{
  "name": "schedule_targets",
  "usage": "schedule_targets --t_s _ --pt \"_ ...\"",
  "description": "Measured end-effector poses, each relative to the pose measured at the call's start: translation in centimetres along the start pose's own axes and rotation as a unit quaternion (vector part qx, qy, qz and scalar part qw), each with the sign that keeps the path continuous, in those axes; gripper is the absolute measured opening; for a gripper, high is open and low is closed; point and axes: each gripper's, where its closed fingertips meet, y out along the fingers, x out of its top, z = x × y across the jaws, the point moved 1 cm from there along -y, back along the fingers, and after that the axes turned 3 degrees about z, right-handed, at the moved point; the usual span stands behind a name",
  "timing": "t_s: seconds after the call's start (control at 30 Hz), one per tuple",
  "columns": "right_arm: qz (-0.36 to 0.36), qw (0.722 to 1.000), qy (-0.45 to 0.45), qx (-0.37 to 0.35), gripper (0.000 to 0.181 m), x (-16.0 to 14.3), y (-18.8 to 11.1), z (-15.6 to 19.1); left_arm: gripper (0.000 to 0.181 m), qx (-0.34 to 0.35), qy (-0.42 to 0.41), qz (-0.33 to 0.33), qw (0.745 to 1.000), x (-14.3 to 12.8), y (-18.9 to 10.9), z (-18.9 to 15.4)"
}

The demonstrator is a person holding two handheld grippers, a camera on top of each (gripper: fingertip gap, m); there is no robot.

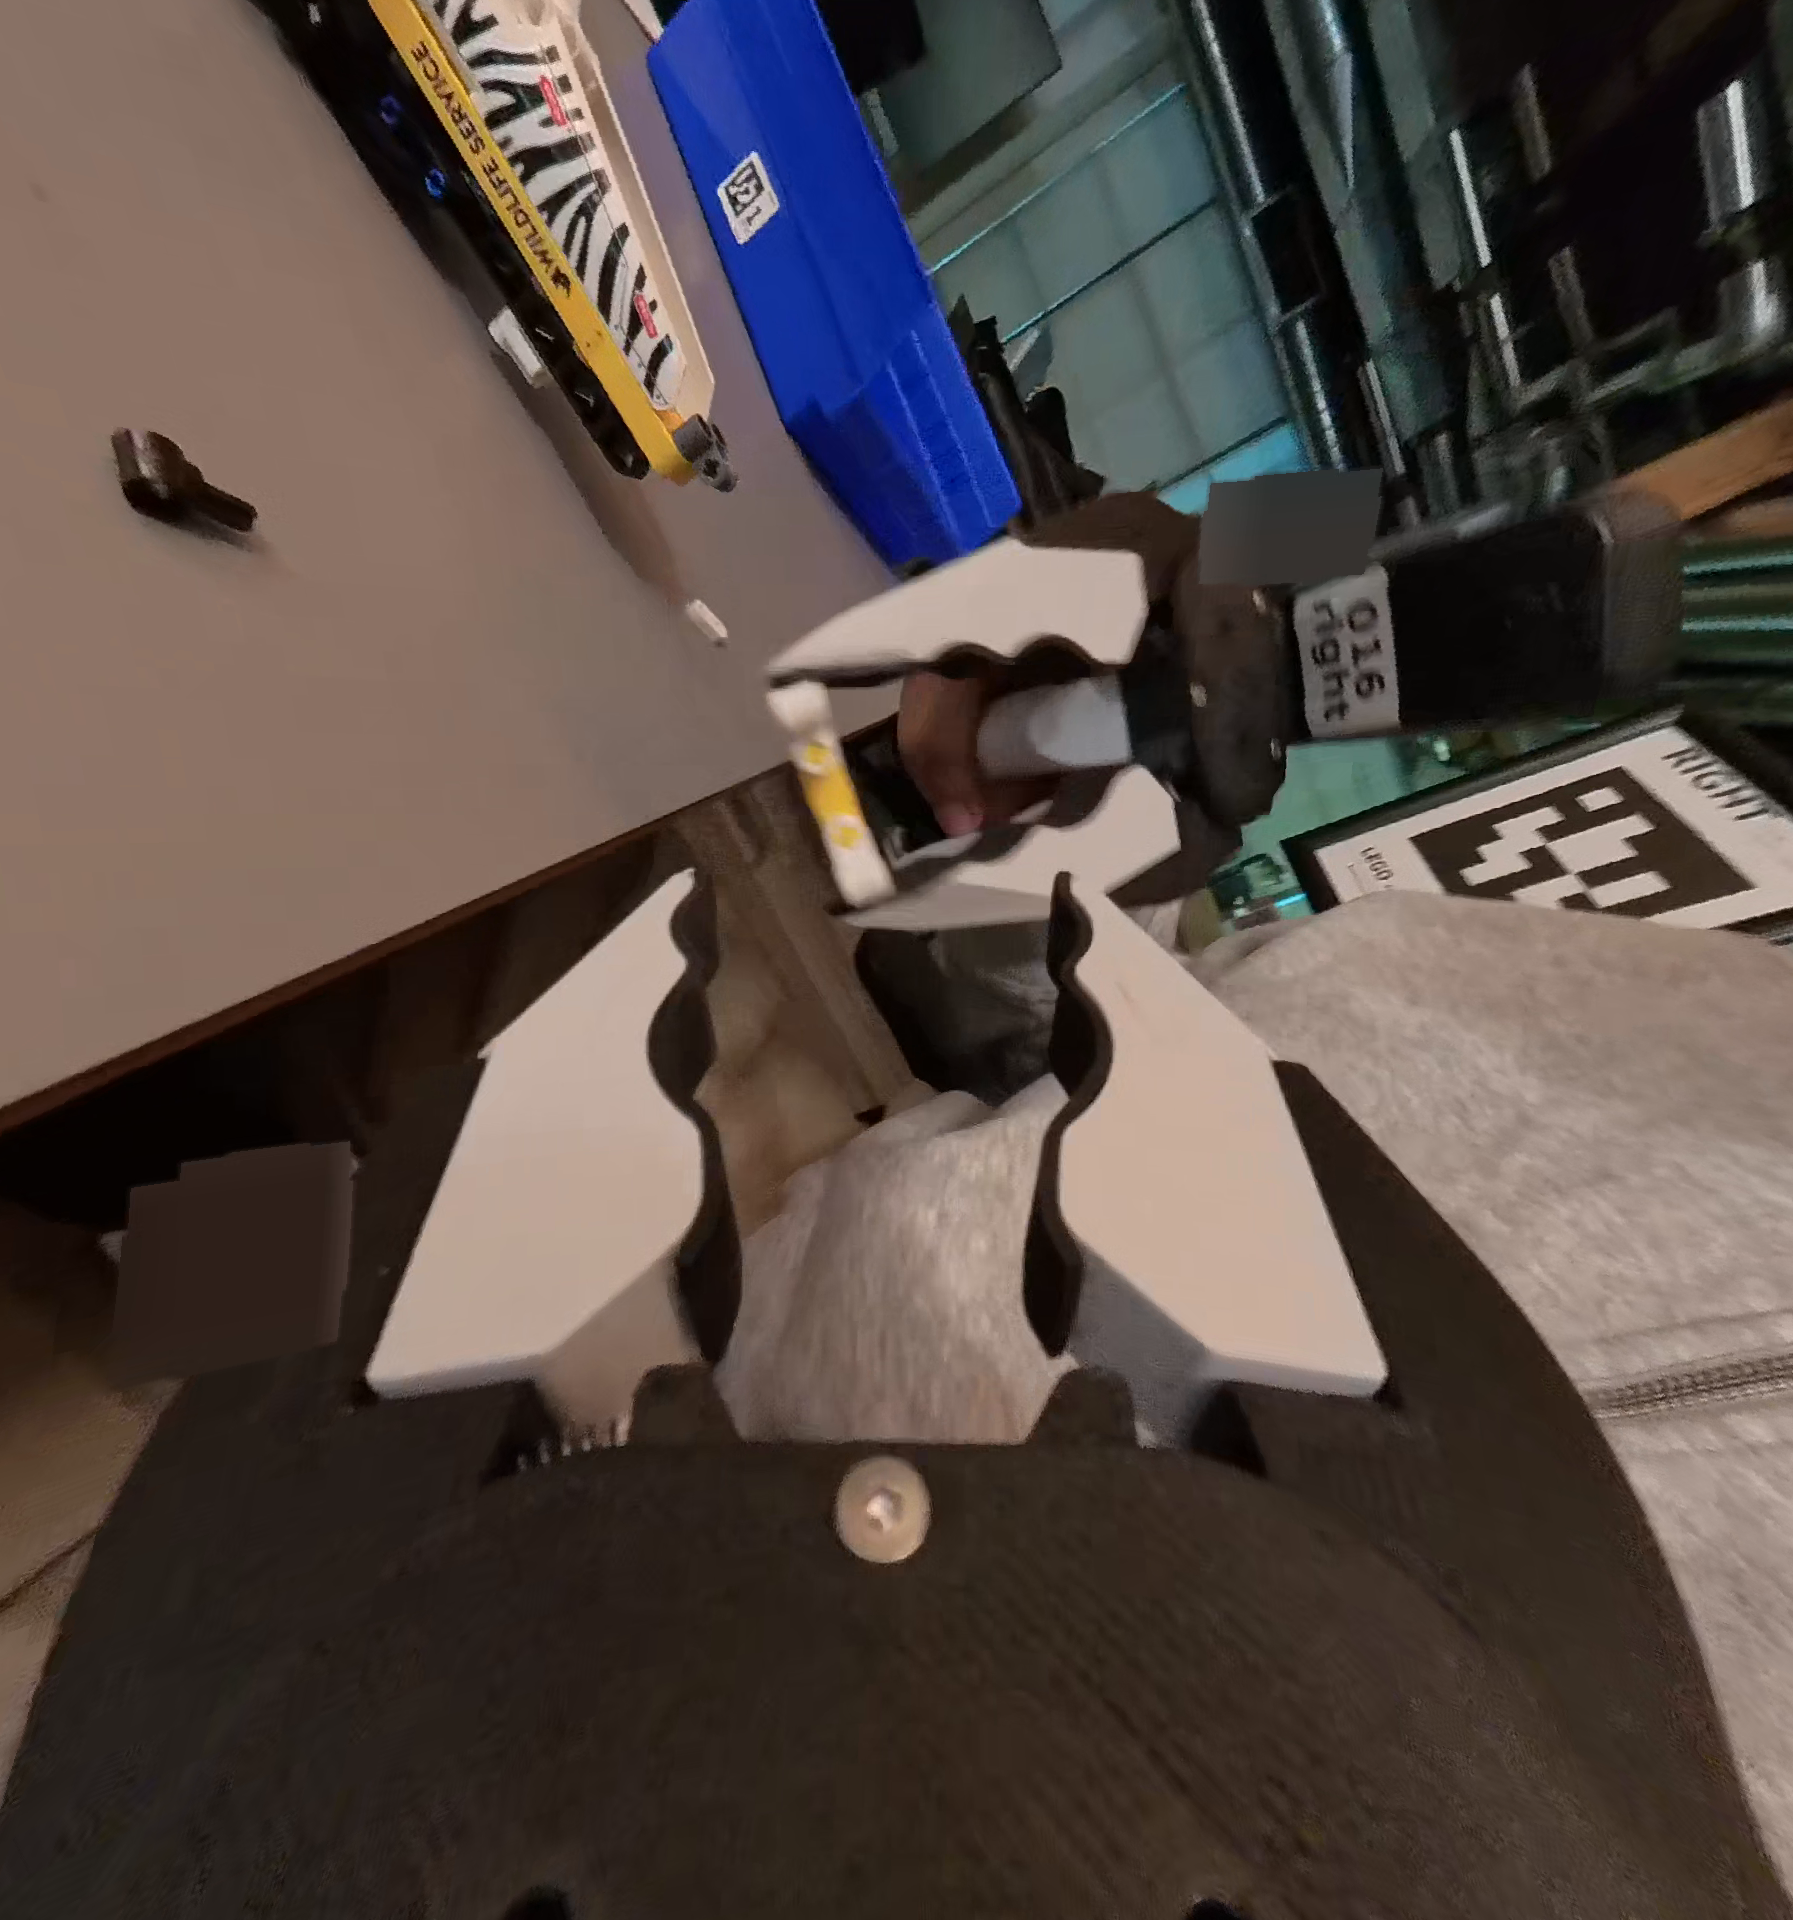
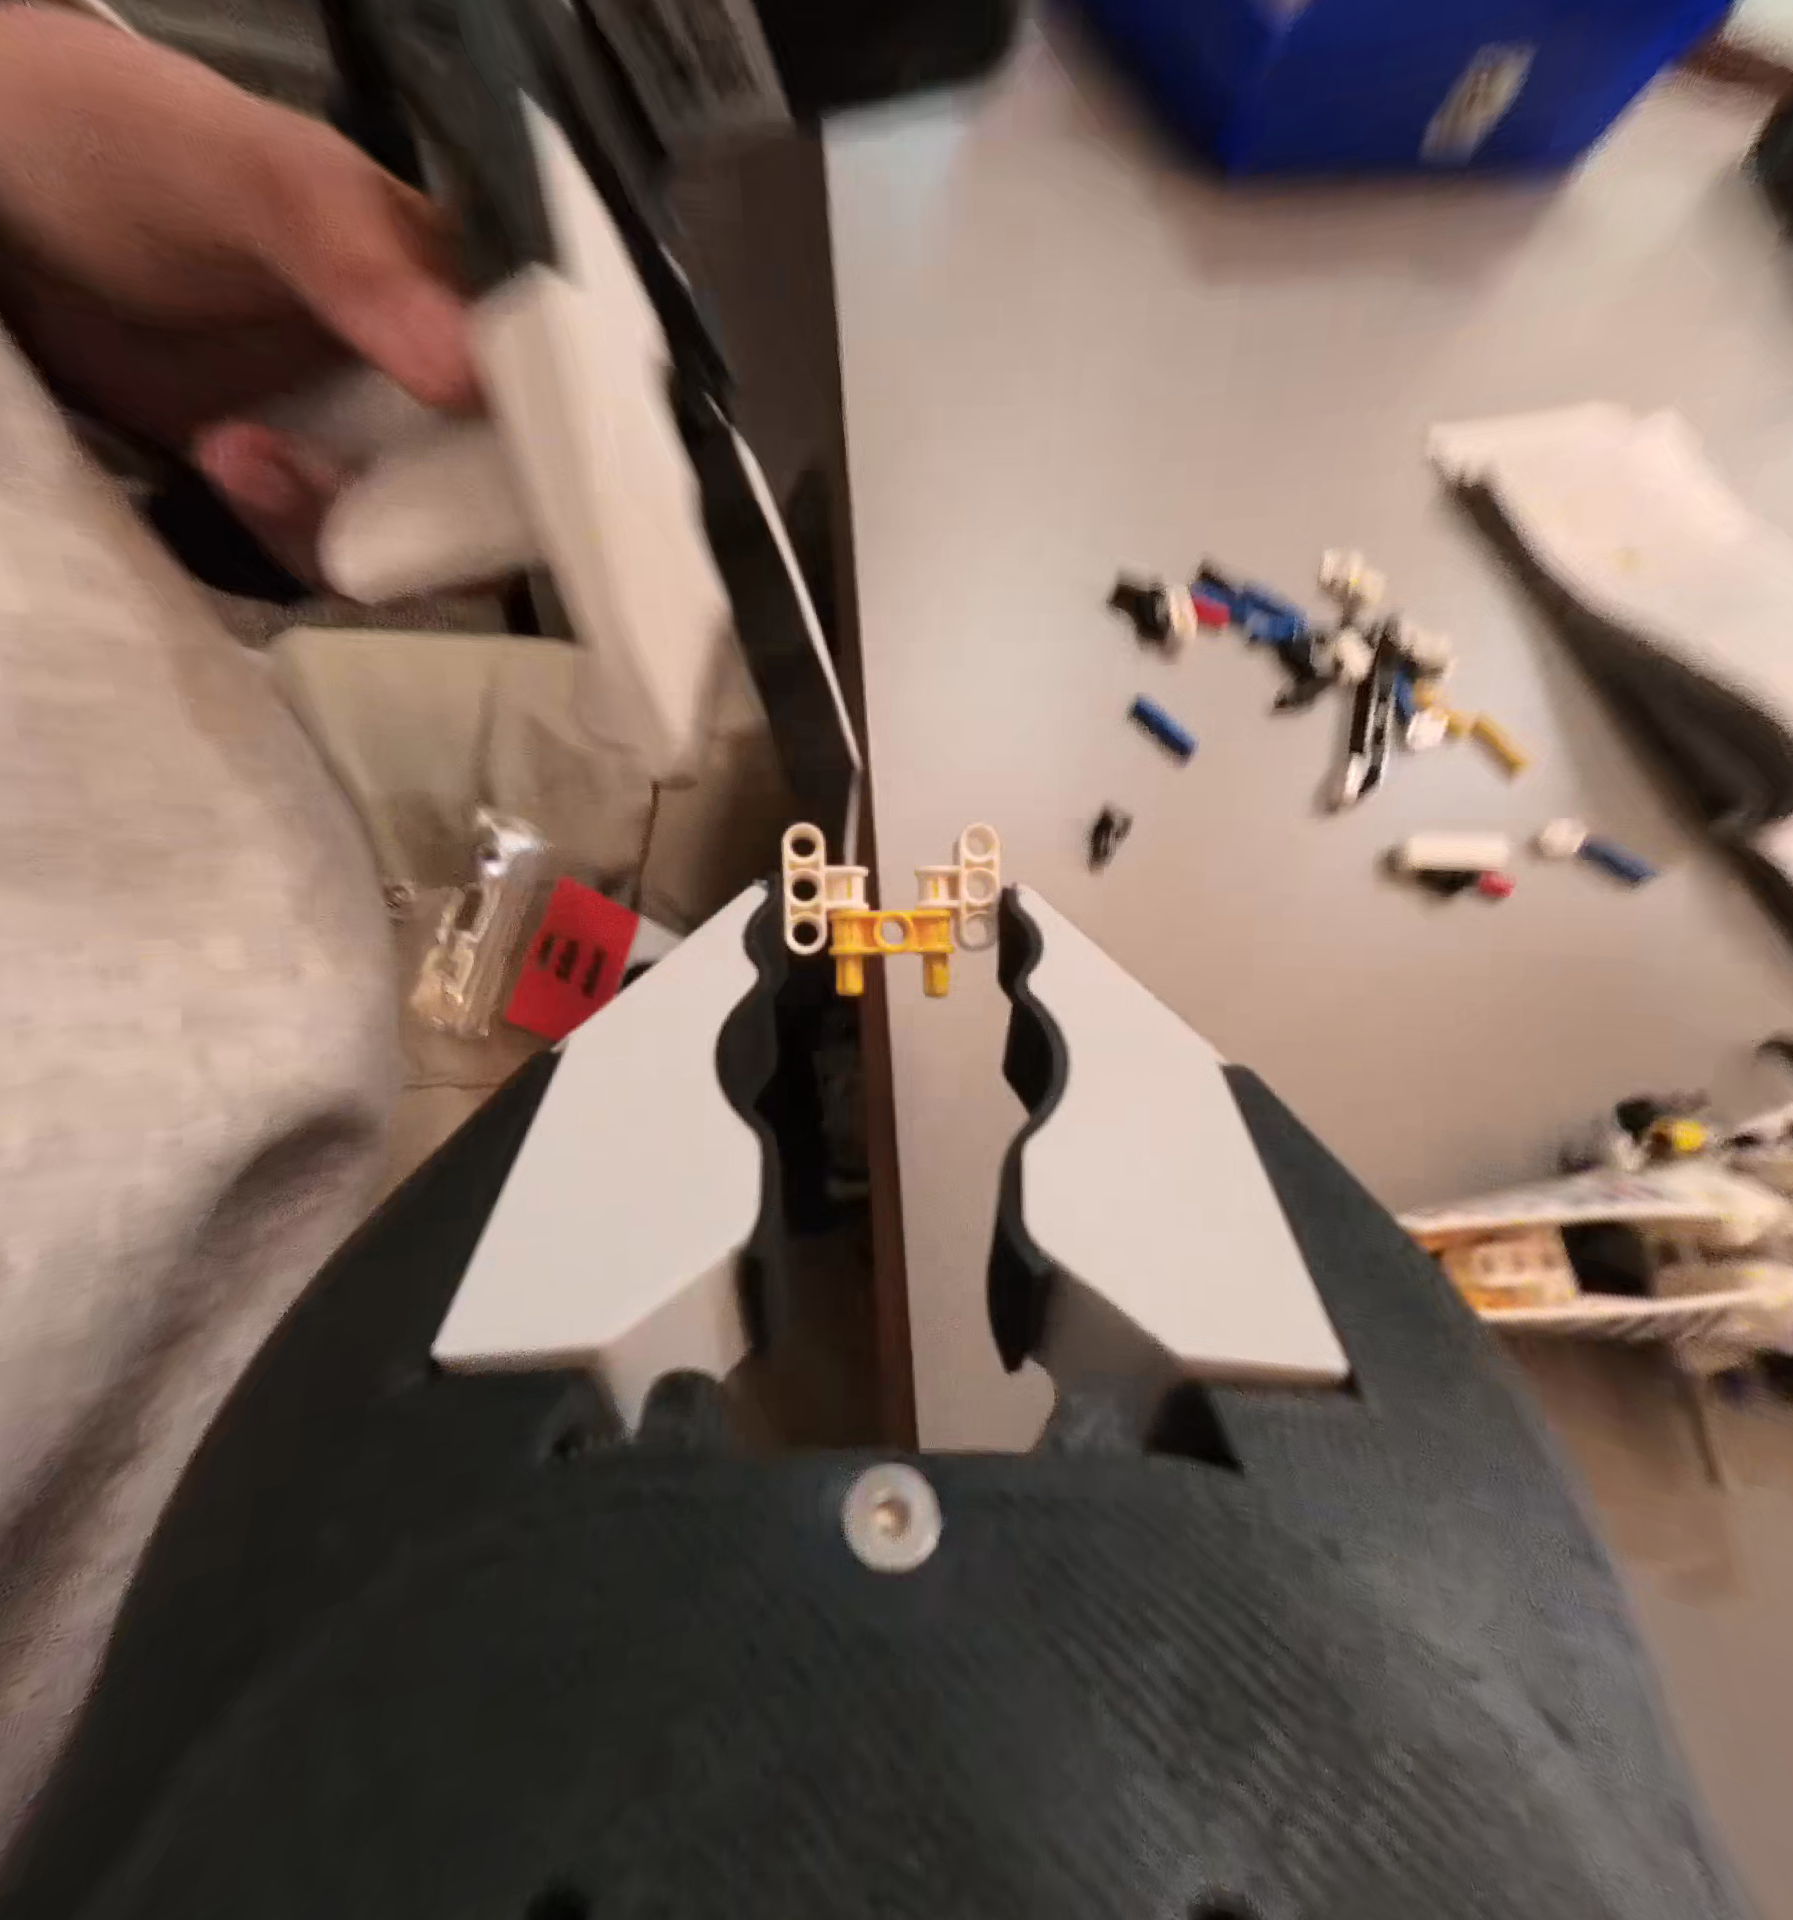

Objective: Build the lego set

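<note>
My right gripper point(image 2: 890, 914) is shut on a small lego assembly point(image 2: 892, 925): a yellow connector with a white three-hole beam at each end. It holds the assembly in the air over the grey table's front edge point(image 2: 876, 1143). The left wrist view shows the same gripper point(image 1: 830, 790) with the assembly point(image 1: 832, 800) between its tips. My left gripper point(image 1: 871, 914) is open and empty, just below and in front of the right one, off the table edge. It shows blurred at upper left in the right wrist view point(image 2: 601, 488).
Several loose lego pieces point(image 2: 1318, 665) lie on the table point(image 1: 352, 727). A partly built white model point(image 2: 1650, 1257) sits at the right, and a zebra-striped and yellow part point(image 1: 580, 239) at the back. A black piece point(image 1: 180, 483) lies alone. A blue bin point(image 1: 840, 312) stands beyond. A person's grey clothing point(image 1: 1494, 1195) is close below. From the right gripper's tips to the black piece point(image 1: 180, 483) is close to 8 centimetres. My right wrist view point(image 2: 1111, 822) looks at it from another angle.
</note>
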Motion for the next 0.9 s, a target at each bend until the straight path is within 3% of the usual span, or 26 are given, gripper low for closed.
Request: schedule_targets --t_s 0.03,0.17,0.37,0.9 --pt "-0.021 0.999 -0.026 -0.009 0.042 0.9 -0.6 0.4 0.062 -0.012 -0.011 0.002 1.000 0.0 0.3 -0.2" --pt "-0.024 0.989 -0.126 -0.068 0.039 2.0 -1.8 1.1 0.045 -0.070 -0.045 -0.002 0.997 0.4 1.2 -1.2" --pt "0.014 0.974 -0.189 -0.122 0.035 1.5 -2.2 1.3 0.007 -0.083 -0.044 -0.008 0.996 0.5 2.1 -1.7" --pt "0.037 0.967 -0.199 -0.153 0.040 0.6 -3.4 1.8 0.006 -0.083 -0.011 0.020 0.996 -0.2 3.4 -2.2"
